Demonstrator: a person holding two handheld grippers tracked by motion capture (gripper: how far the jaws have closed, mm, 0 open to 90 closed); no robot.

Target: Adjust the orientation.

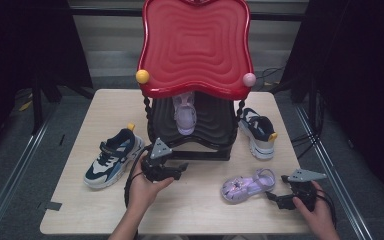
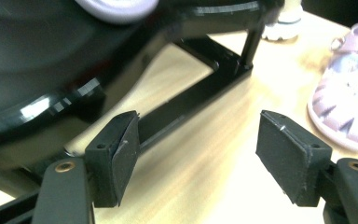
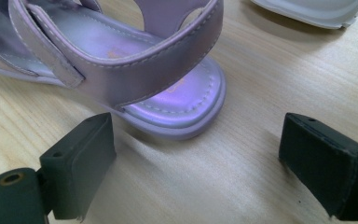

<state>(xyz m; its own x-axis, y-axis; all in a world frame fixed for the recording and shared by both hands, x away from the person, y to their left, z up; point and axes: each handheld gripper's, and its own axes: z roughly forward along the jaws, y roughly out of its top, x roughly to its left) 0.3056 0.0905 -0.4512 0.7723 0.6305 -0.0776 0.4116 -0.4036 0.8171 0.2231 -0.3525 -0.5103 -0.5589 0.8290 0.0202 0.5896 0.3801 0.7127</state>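
Observation:
A lilac sandal [image 1: 247, 185] lies on the wooden table [image 1: 190, 212] at the front right. Its heel [image 3: 168, 74] sits just ahead of my right gripper [image 1: 276, 197], whose jaws [image 3: 196, 168] stand open and apart from it. A second lilac sandal [image 1: 185, 115] rests on the black lower shelf [image 1: 215, 127] of a shoe rack under its red top shelf [image 1: 195, 45]. My left gripper [image 1: 179, 172] hovers low at the rack's front, open [image 2: 198, 158] with nothing between its pads. Beyond it are the rack's base bar [image 2: 200, 93] and the table sandal [image 2: 349, 102].
A navy and white sneaker [image 1: 112, 157] lies left of the rack, and its pair [image 1: 257, 131] stands at the rack's right; the pair's white sole [image 3: 307, 9] lies beyond the sandal. Bare table stretches along the front edge between my hands. Dark floor and cables surround the table.

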